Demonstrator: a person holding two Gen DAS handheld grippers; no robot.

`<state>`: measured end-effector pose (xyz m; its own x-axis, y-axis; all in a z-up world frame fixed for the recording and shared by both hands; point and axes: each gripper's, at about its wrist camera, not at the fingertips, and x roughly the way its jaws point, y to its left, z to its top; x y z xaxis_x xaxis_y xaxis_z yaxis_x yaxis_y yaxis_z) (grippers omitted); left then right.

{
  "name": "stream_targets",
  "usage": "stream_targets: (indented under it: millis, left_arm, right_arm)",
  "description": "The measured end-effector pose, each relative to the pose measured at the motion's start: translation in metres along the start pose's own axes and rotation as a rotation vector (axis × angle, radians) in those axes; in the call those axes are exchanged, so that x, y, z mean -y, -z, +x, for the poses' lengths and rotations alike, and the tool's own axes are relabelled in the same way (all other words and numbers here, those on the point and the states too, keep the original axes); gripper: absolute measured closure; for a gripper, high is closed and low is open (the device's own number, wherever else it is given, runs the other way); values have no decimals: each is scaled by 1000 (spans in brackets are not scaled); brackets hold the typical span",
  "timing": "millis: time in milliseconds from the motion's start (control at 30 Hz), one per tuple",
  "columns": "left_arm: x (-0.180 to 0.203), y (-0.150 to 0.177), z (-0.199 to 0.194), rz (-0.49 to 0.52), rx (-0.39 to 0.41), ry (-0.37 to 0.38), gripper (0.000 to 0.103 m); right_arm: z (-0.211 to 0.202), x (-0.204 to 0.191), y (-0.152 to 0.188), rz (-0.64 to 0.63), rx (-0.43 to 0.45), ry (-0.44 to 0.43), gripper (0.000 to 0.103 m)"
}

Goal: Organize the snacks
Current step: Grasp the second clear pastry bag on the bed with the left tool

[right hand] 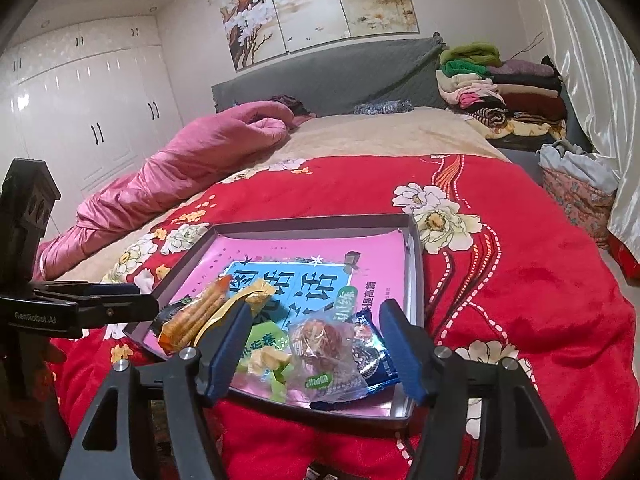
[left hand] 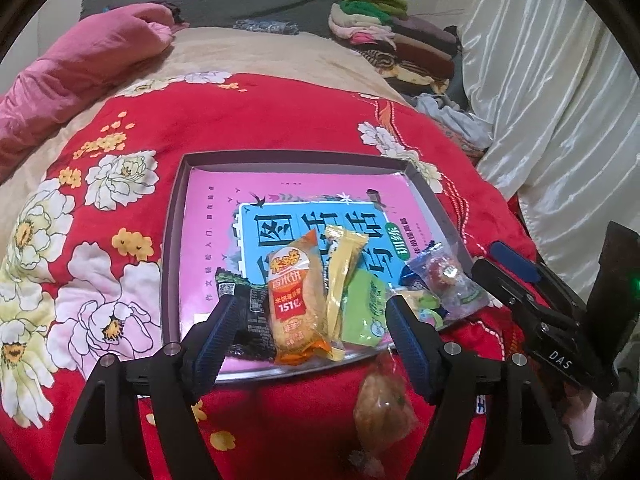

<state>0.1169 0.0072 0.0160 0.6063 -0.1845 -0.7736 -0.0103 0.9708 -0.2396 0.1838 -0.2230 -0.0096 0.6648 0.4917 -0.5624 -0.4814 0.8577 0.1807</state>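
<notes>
Shallow grey tray [left hand: 176, 216] sits on a red floral blanket [left hand: 280, 116] on the bed, with a pink book [left hand: 224, 216] lying flat inside as a liner. Snacks are bunched at the tray's near edge.

Left to right in the left wrist view:
- black packet [left hand: 252, 316]
- orange rice-cracker pack [left hand: 294, 300], partly over the black one
- yellow wrapper [left hand: 340, 276], leaning on the cracker pack
- green packet [left hand: 364, 308]
- clear-wrapped red candy [left hand: 444, 276], on top of a blue packet [left hand: 420, 264] at the tray's right near corner

One brownish clear-wrapped snack [left hand: 382, 400] is outside the tray, on the blanket just near of its front rim.

Left gripper [left hand: 310, 324]: fingers spread wide, released, nothing pinched. They straddle the black, orange, yellow and green packs; whether the pads touch any wrapper is unclear.

Right gripper [right hand: 316, 340]: fingers apart, not clamped. The red candy bag [right hand: 320, 344] lies between them with a gap on both sides; the blue packet [right hand: 376, 356] is under it and the green packet [right hand: 264, 344] is by the left finger.

Each gripper shows at the edge of the other's view, side by side at the tray's near edge.

Far end of the bed: pink quilt [right hand: 192, 156] on the left, folded clothes stack [right hand: 500, 88] on the right against the grey headboard [right hand: 332, 76].
</notes>
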Motion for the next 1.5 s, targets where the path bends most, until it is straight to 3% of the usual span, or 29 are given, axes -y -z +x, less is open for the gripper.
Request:
stream_targets:
  millis: [833, 1500]
  left_arm:
    - [11, 14, -10, 56, -38, 50, 25]
    - [13, 40, -3, 81, -123, 66, 25]
  right_arm:
    - [-14, -7, 9, -7, -9, -14, 35]
    - [-17, -23, 19, -56, -55, -32, 35]
